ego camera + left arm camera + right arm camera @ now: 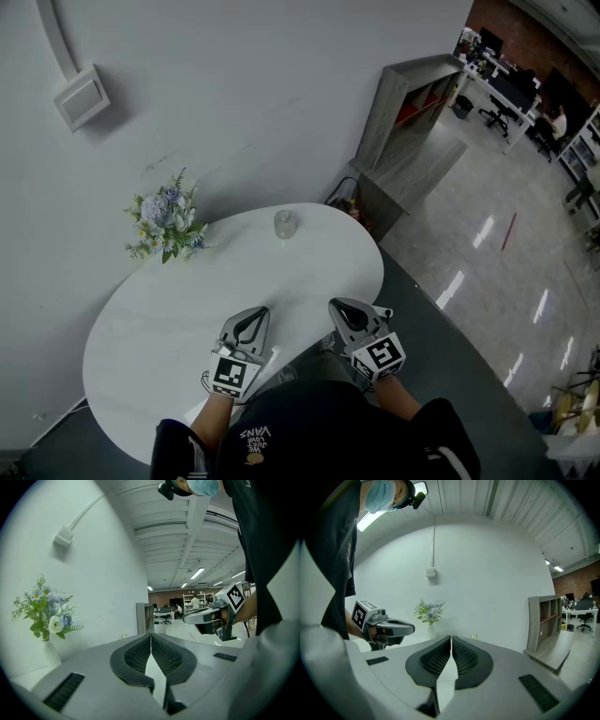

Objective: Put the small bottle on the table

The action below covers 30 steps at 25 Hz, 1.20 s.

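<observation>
Bright, even indoor light from ceiling strips [198,573]. Glare streaks on floor [483,232]; soft sheen on table [169,319]. Faint shadows only. Fisheye bending and black corners in both gripper views; foreground slightly soft.

A white wall [234,94] is seen ahead of the left gripper [253,317], with a small box [82,97] fixed high up. A grey shelf [412,112] is set beyond the right gripper [342,309], by a shiny floor [487,281]. Far off, what may be desks [506,89] are seen.

I hold my left gripper [251,325] and right gripper [349,314] side by side, jaws closed, both empty, pointing forward.
</observation>
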Each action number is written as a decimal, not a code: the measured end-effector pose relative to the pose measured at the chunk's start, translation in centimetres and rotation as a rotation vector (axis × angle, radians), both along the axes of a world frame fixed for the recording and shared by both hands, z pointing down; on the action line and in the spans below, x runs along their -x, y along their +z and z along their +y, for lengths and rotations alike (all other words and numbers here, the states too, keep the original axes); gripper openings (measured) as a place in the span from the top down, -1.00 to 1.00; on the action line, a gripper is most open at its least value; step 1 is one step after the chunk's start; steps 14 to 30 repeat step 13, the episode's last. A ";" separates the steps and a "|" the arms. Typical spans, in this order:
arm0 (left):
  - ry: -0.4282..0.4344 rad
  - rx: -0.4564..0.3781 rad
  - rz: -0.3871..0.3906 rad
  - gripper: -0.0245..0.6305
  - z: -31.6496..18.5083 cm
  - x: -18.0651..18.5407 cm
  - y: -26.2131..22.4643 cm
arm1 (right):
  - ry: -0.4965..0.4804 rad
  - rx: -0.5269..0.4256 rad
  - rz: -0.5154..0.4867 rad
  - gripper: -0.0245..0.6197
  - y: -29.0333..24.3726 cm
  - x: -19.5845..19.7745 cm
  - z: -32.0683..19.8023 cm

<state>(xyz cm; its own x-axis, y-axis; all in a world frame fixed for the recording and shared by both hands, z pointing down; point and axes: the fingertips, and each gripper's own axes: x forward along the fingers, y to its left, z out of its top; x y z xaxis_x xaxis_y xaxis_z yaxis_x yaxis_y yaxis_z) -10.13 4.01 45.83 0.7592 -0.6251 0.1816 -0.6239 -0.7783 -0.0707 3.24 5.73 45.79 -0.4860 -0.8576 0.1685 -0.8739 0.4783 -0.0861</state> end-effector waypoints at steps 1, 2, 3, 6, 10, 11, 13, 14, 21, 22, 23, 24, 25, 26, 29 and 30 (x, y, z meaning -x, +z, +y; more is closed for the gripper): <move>0.000 0.000 0.002 0.86 0.2 0.1 -0.1 | -0.001 0.002 0.001 0.78 0.0 0.1 0.1; 0.000 -0.001 0.004 0.86 0.3 0.1 -0.2 | -0.003 0.005 0.002 0.78 0.1 0.2 0.3; -0.001 -0.001 0.006 0.86 0.5 0.2 -0.3 | -0.004 0.007 0.002 0.78 0.1 0.3 0.4; -0.002 0.002 0.008 0.86 0.9 0.4 -0.4 | -0.007 0.012 0.001 0.78 0.1 0.7 0.7; 0.003 0.007 0.007 0.86 1.3 0.6 -0.2 | -0.015 0.016 0.000 0.78 0.3 1.2 0.8; 0.004 0.007 0.009 0.86 1.3 0.6 -0.3 | -0.016 0.016 0.000 0.78 0.3 1.2 0.8; 0.004 0.007 0.013 0.86 1.4 0.6 -0.4 | -0.017 0.017 0.001 0.78 0.3 1.3 0.8; 0.004 0.007 0.013 0.86 1.4 0.6 -0.4 | -0.017 0.017 0.001 0.78 0.3 1.3 0.8; 0.004 0.007 0.013 0.86 1.4 0.6 -0.4 | -0.017 0.017 0.001 0.78 0.3 1.3 0.8; 0.004 0.007 0.013 0.86 1.4 0.6 -0.4 | -0.017 0.017 0.001 0.78 0.3 1.3 0.8; 0.004 0.007 0.013 0.86 1.4 0.6 -0.4 | -0.017 0.017 0.001 0.78 0.3 1.3 0.8; 0.004 0.007 0.013 0.86 1.4 0.6 -0.4 | -0.017 0.017 0.001 0.78 0.3 1.3 0.8; 0.004 0.007 0.013 0.86 1.4 0.6 -0.4 | -0.017 0.017 0.001 0.78 0.3 1.3 0.8; 0.004 0.007 0.013 0.86 1.4 0.6 -0.4 | -0.017 0.017 0.001 0.78 0.3 1.3 0.8; 0.004 0.007 0.013 0.86 1.4 0.6 -0.4 | -0.017 0.017 0.001 0.78 0.3 1.3 0.8; 0.004 0.007 0.013 0.86 1.4 0.6 -0.4 | -0.017 0.017 0.001 0.78 0.3 1.3 0.8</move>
